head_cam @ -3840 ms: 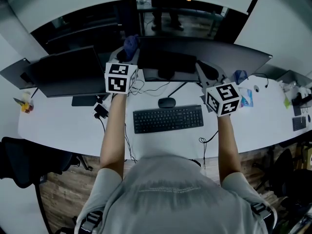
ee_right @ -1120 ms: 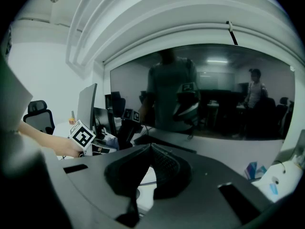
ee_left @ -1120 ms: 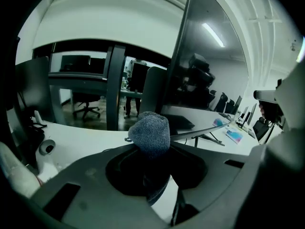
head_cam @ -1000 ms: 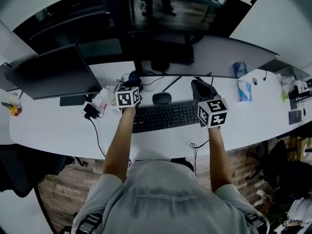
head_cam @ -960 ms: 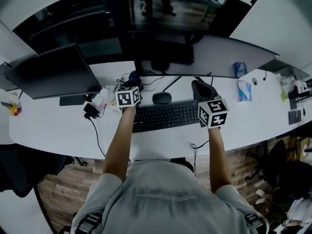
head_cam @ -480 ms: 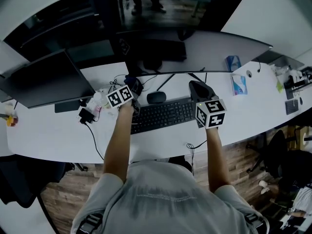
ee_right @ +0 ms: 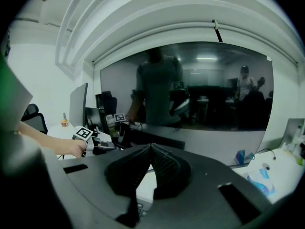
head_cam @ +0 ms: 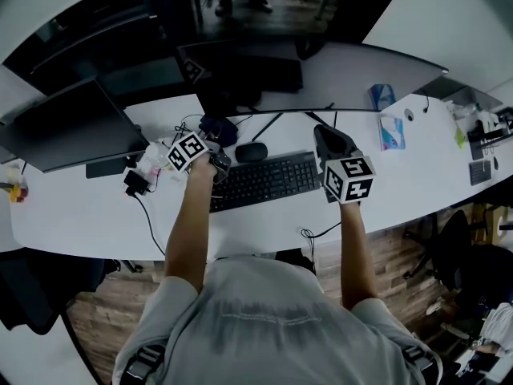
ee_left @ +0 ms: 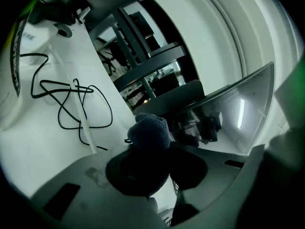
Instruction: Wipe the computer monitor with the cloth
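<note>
The cloth (ee_left: 149, 130) sits pinched in the left gripper (ee_left: 150, 148), whose dark jaws are closed on it. It pokes out past the tips as a rounded, bunched wad of dark blue, nubbly fabric. In the head view it hangs low over the white surface (head_cam: 96, 207), just behind the left end of the keyboard (head_cam: 264, 181) and near the mouse (head_cam: 251, 152), under the left part of the computer monitor (head_cam: 353, 70). Whether it touches anything there cannot be told.

The monitor is wide and curved, with a glossy dark screen that mirrors the room. The right gripper (ee_right: 151, 150) faces it with ribbed jaws pressed together and nothing between them – it is held above the right end of the keyboard.

Loose black cables (ee_left: 71, 101) loop across the surface beside the cloth. A second, flat monitor (head_cam: 72, 131) stands to the left, and a tissue pack (head_cam: 390, 132) lies well to the right.
</note>
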`<state>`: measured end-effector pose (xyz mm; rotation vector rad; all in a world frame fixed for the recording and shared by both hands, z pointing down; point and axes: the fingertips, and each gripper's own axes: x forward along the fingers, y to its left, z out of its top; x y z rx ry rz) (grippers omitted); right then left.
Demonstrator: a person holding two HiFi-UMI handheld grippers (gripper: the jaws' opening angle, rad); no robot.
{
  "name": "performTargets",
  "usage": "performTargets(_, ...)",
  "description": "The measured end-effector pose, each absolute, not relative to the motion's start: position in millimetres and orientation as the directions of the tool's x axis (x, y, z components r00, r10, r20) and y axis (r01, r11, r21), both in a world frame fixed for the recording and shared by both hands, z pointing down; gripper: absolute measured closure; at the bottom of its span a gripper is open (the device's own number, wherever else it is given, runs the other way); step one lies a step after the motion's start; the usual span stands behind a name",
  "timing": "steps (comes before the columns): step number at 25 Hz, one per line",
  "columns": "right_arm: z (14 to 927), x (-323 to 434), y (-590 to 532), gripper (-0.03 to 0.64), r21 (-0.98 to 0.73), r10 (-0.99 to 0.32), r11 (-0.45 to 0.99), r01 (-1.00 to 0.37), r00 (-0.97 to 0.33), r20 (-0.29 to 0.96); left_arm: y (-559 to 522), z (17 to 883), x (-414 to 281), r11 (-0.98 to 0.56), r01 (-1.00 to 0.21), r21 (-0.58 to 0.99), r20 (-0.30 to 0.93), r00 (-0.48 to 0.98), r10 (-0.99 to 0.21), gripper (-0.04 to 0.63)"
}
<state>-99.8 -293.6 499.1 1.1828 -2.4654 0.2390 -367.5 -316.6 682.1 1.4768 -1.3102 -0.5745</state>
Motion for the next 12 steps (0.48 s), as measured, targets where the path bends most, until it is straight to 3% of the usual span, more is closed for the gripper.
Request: performTargets(12,495.6,-66.3,-316.0,0.615,0.025,-0.723,0.624,-0.781,-0.564,0.4,-331.2,683.2,-325.2,0.118,-0.376,0.919,0.248,0.319,-0.915,0.497)
